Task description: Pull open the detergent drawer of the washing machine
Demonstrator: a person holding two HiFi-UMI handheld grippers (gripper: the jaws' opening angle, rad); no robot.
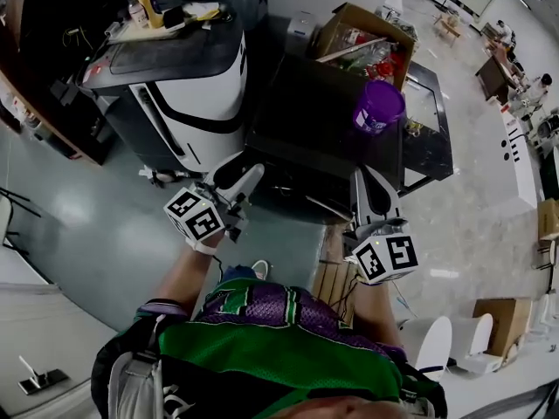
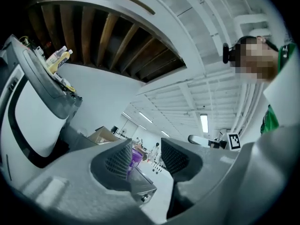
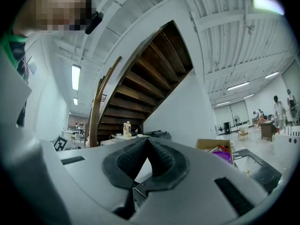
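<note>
Hanging open, left claw seems just right of the washing machine.

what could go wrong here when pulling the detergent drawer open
1. The purple container stands on the dark machine; a hard tug or bump nearby could topple it.
2. The left hand-held gripper is open on nothing and the right hand-held gripper is shut and empty, so nothing is gripped yet; a hasty grab may slip.

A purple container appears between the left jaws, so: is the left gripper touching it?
Apart. Head view shows the purple container standing atop the dark machine, well clear of the left gripper.
</note>
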